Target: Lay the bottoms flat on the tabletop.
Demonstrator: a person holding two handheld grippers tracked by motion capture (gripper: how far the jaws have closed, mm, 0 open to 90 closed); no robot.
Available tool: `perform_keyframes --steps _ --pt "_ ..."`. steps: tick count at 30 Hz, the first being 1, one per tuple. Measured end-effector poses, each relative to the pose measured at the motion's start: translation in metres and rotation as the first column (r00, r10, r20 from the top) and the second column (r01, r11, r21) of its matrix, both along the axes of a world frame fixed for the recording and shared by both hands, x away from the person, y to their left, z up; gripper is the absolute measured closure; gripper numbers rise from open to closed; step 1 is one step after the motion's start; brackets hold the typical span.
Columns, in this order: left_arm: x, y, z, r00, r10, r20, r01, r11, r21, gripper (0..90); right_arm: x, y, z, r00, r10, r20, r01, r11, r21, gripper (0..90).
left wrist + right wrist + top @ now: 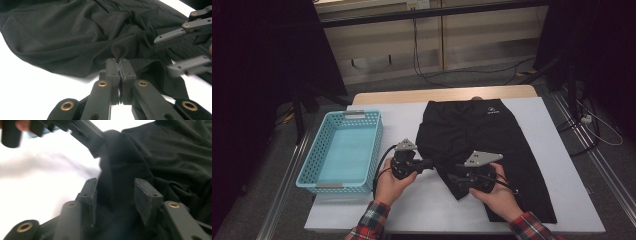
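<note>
Left gripper (428,164) and right gripper (455,176) meet at the near edge of the black shorts (477,135) on the table (412,210), beside the basket (343,151). Left gripper view: jaws clamped on a pinch of cloth (119,51); a tug could slip it free. Right gripper view: jaws parted around a fold (115,187), pads not pressing, so the fold may sag and the shorts bunch.
</note>
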State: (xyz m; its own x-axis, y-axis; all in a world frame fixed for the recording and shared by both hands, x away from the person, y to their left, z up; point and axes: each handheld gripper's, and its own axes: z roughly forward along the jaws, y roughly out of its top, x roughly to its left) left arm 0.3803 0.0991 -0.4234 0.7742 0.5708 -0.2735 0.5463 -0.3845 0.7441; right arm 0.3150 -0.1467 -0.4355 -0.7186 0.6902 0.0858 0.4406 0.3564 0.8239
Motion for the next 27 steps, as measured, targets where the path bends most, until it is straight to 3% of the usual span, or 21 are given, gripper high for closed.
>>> perform_keyframes --steps 8,14,19,23,27 --pt "0.001 0.001 -0.001 0.9998 0.012 -0.013 -0.012 0.9999 0.000 88.1 -0.004 0.012 0.005 0.9985 0.053 0.012 -0.053 0.9984 0.021 44.2" --pt "0.001 0.002 -0.001 0.9996 0.018 -0.022 -0.018 0.9998 -0.002 88.1 -0.008 0.021 0.007 0.9967 0.076 0.030 -0.076 0.9969 0.017 52.7" --pt "0.001 0.003 -0.001 0.9995 0.018 -0.024 -0.018 0.9998 0.001 88.1 -0.011 0.025 0.011 0.9932 0.108 0.043 -0.109 0.9938 0.022 66.9" --pt "0.001 0.003 -0.001 0.9994 0.023 -0.026 -0.023 0.9997 -0.004 88.1 -0.011 0.031 0.007 0.9903 0.138 0.017 -0.138 0.9904 0.003 68.5" --pt "0.000 0.002 -0.001 0.9991 0.021 -0.036 -0.022 0.9997 -0.006 88.1 -0.006 0.037 -0.002 0.9911 0.133 -0.005 -0.133 0.9910 -0.018 66.2"
